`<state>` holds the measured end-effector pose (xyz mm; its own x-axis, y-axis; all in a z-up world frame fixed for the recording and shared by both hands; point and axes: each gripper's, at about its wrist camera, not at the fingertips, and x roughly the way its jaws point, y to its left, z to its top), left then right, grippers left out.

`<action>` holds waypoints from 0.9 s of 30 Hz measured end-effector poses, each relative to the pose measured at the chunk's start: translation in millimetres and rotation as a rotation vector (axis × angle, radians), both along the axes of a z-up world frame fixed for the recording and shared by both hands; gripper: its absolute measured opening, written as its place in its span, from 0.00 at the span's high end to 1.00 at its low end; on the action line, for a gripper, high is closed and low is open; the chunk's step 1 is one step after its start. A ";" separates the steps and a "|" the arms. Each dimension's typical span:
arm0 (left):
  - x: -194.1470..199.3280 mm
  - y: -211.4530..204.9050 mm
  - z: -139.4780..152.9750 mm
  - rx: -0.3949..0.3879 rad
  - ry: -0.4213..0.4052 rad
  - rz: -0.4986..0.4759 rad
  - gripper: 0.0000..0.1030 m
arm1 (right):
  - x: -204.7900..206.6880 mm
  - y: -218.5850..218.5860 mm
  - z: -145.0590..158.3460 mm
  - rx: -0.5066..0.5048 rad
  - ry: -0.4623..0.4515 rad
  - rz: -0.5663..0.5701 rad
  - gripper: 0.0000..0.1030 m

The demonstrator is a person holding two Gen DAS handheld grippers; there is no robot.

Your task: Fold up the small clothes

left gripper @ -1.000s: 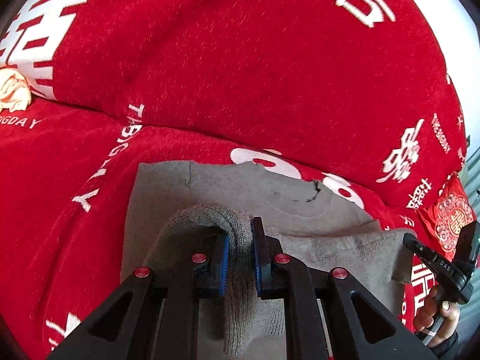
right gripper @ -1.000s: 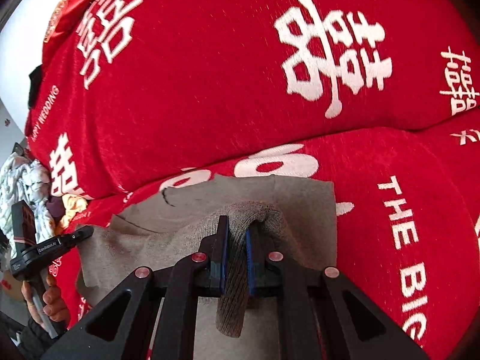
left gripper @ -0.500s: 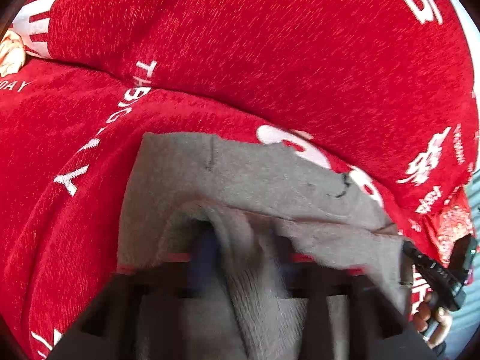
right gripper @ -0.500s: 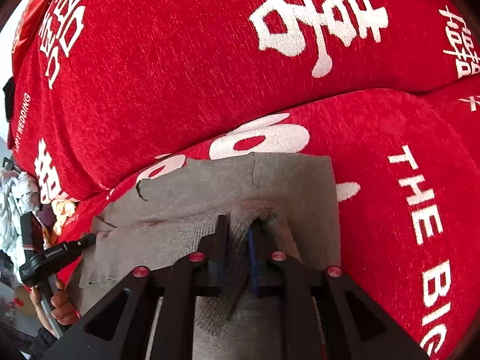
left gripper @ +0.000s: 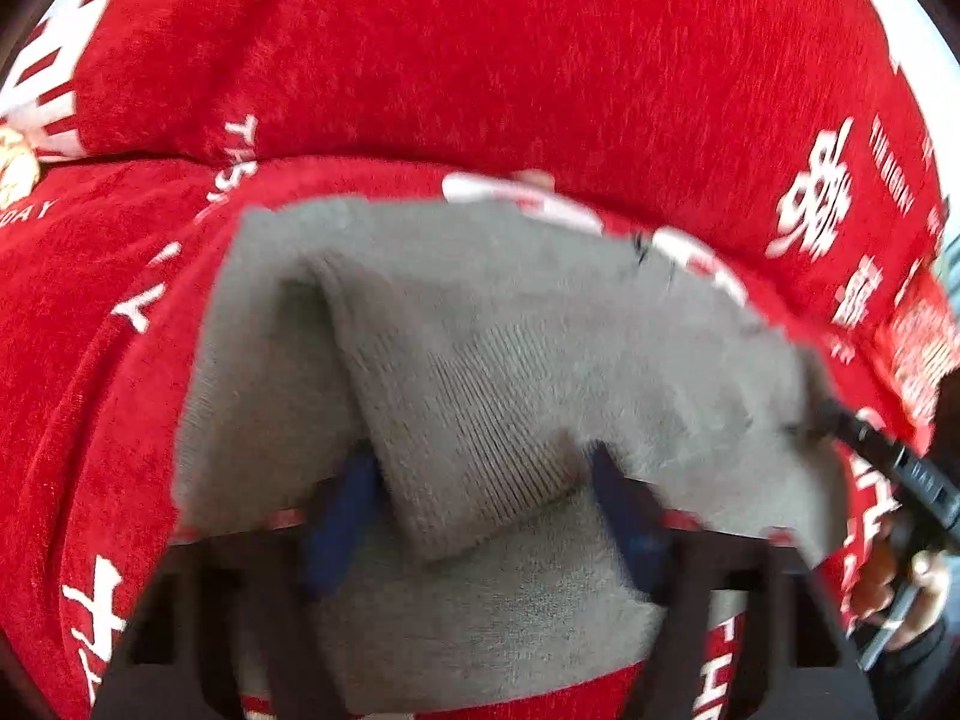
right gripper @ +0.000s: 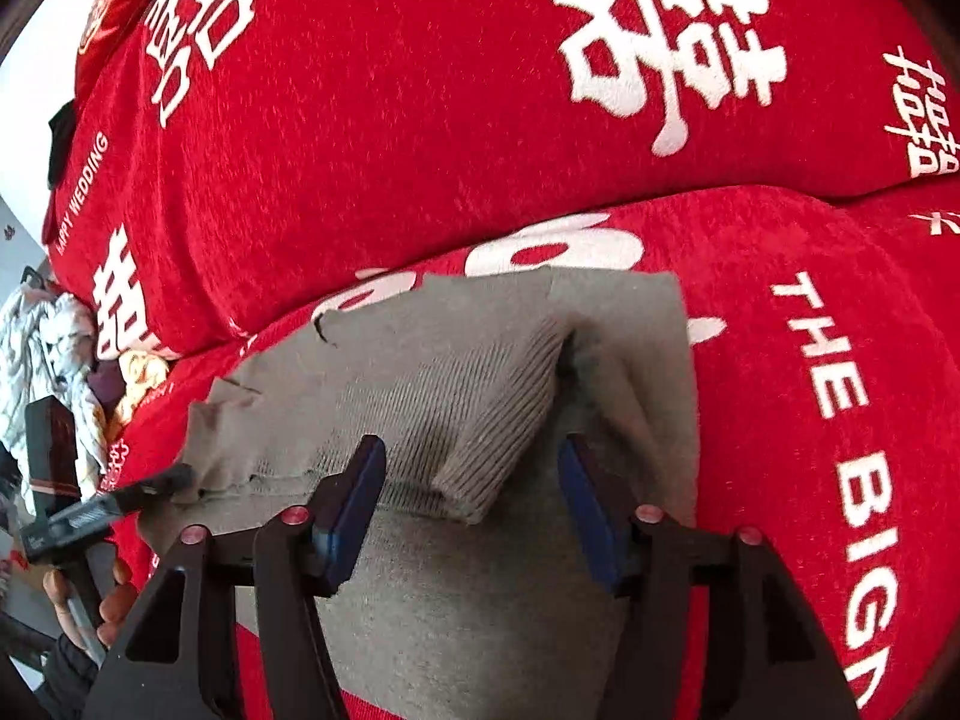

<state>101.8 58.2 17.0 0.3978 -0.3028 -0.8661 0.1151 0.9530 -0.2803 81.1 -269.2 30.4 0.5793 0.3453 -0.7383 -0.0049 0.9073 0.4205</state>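
Red plush sofa cover point(right gripper: 780, 312) with white Chinese characters and "THE BIG DAY" lettering over seat and backrest. 1 grey knit garment point(right gripper: 456, 372) lies on the seat, partly folded. Pile of pale clothes point(right gripper: 54, 348) at far left edge.

I count one grey knitted garment point(right gripper: 432, 372), with two ribbed cuffs folded onto it, one seen from each wrist point(left gripper: 480, 408). Under the garment lies one red cover point(right gripper: 420, 138) with white lettering. I hold two grippers, my left point(left gripper: 480, 498) and my right point(right gripper: 471, 501). Left of the garment sits one heap of other clothes point(right gripper: 54, 348).
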 end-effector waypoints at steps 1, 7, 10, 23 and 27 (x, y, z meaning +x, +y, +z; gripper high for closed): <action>0.7 -3.2 1.1 0.028 -0.017 0.002 0.64 | 2.4 1.8 -2.0 -0.011 0.012 0.007 0.79; 14.6 7.4 15.2 -0.075 -0.021 0.030 0.93 | 11.4 6.2 7.0 0.016 -0.016 0.042 0.95; 32.8 14.5 21.1 -0.132 -0.033 0.064 0.93 | 21.6 1.4 16.2 0.059 -0.042 0.024 0.95; 116.0 15.3 4.1 -0.124 0.033 0.163 0.51 | 109.0 -15.3 -8.3 0.136 0.042 -0.121 0.90; 123.0 29.2 1.8 -0.104 0.016 0.232 0.18 | 118.2 -20.8 -20.1 0.125 0.078 -0.143 0.71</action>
